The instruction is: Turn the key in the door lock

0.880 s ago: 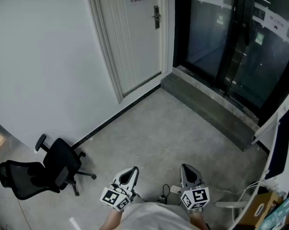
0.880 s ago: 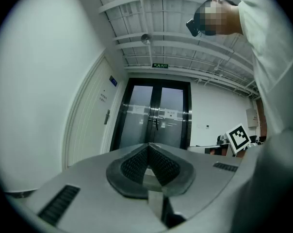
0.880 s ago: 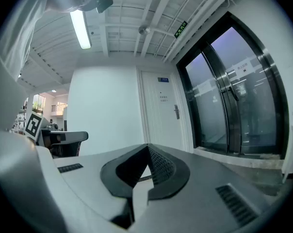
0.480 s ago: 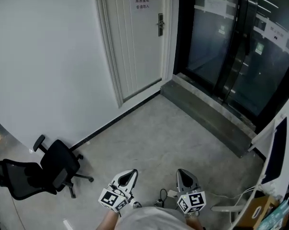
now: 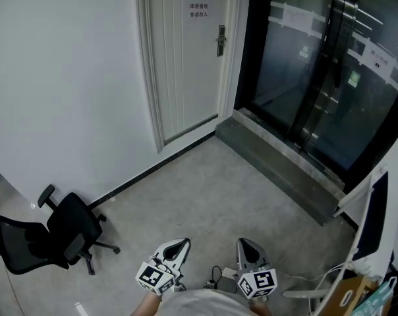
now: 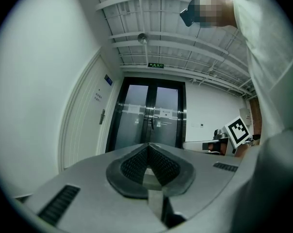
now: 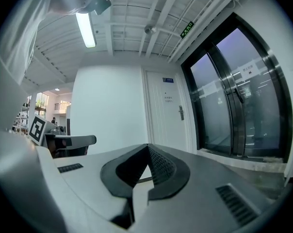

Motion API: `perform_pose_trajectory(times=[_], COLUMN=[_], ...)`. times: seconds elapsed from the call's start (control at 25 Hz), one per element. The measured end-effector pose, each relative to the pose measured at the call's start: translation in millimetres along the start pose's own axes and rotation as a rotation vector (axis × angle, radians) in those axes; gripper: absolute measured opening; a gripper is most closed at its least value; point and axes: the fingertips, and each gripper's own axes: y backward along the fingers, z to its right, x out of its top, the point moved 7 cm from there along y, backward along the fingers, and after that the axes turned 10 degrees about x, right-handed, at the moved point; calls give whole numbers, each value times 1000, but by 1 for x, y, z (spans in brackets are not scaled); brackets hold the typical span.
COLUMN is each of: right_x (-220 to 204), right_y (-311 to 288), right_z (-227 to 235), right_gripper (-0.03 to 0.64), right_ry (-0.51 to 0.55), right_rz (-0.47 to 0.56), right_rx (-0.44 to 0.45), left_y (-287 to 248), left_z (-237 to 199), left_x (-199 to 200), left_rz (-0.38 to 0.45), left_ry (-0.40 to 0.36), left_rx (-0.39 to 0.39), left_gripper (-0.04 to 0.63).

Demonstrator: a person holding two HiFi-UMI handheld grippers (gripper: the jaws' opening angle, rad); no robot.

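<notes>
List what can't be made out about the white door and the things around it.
- Door lock: too small in the head view to show any key.
- Door sign: print too small to read in every view.
- Office chair: backrest cut by the head view's left edge.
- Left tongs, right tongs: handles lost at the head view's bottom edge.

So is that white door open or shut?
Shut. The white panelled door sits flush in its frame, with no gap showing along the side with its metal handle.
</notes>
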Motion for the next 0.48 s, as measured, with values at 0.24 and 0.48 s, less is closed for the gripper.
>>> perform_pose_trajectory(times=[0.24,0.48], right_x=[-1,-16], right_y=[9,18], right_z=[31,70], right_gripper=[-8,-8], right_ry=[-12,-41], right_rz=[12,-20], right_rx=[-14,-58], left_y=[-26,-56], left_z=[12,32], left_x=[1,-18], left_rz=[7,-20], left_ry=[-22,-8], left_rx=[-4,-2], left_gripper=[3,3])
